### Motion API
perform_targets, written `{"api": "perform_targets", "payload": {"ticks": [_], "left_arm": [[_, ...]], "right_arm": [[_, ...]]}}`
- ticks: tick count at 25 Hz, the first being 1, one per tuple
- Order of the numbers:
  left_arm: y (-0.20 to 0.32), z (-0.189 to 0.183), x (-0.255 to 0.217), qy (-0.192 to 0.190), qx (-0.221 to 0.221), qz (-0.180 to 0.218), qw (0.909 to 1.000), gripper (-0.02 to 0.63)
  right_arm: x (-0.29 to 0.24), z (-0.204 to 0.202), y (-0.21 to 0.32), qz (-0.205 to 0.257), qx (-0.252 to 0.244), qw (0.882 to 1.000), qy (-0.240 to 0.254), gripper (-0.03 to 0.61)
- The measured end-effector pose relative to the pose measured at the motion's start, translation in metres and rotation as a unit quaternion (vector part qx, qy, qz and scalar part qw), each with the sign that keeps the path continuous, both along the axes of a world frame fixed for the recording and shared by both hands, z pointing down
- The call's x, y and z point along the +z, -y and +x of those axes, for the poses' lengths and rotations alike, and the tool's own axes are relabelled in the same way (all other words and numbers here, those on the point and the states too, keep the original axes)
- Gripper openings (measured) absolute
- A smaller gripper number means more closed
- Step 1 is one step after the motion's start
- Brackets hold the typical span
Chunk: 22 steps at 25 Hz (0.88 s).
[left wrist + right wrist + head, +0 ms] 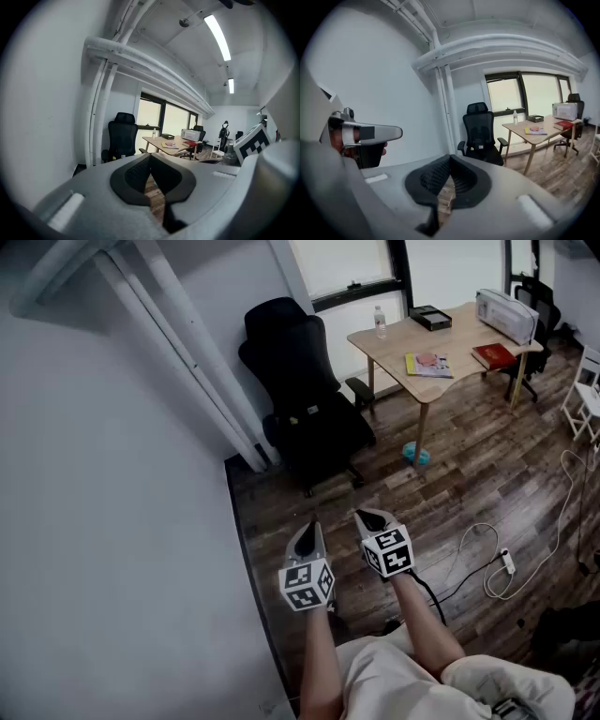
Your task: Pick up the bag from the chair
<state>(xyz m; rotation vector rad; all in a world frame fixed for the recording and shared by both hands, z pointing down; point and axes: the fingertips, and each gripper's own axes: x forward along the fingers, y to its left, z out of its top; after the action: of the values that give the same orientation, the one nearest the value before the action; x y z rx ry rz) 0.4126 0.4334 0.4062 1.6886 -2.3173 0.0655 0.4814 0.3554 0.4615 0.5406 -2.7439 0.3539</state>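
I'm holding the left gripper (312,529) and right gripper (367,517) with jaws pressed together, empty, well apart from the black chair (298,352). The bag (315,420) seems to be sitting dark on its seat, so I'm planning to step closer and open the jaws before reaching.

The black office chair (305,395) stands upright at about twelve o'clock ahead, high back and headrest toward eleven, seat facing five. A black bag (314,423) with a small pale tag seems to sit on its seat, its outline hard to tell from the upholstery.
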Motion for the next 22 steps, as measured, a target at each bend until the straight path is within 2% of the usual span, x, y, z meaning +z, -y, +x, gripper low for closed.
{"api": "perform_targets", "payload": {"ticks": [6,11,16,22], "left_arm": [[0.008,-0.032,-0.002,0.006,0.017,0.002,0.9998,0.006],[0.024,-0.083,-0.001,-0.007,0.029,0.008,0.9995,0.006],[0.038,-0.126,-0.003,-0.014,0.053,0.028,0.9981,0.006],[0.045,-0.173,0.024,-0.023,0.096,0.017,0.9950,0.006]], "right_arm": [[-0.007,-0.029,0.007,0.005,0.015,1.000,0.006,0.000],[-0.010,-0.065,0.016,0.006,0.033,0.999,-0.001,0.000],[-0.018,-0.093,0.023,-0.001,0.060,0.998,0.016,0.000],[-0.001,-0.139,0.020,-0.006,0.083,0.996,0.005,0.000]]}}
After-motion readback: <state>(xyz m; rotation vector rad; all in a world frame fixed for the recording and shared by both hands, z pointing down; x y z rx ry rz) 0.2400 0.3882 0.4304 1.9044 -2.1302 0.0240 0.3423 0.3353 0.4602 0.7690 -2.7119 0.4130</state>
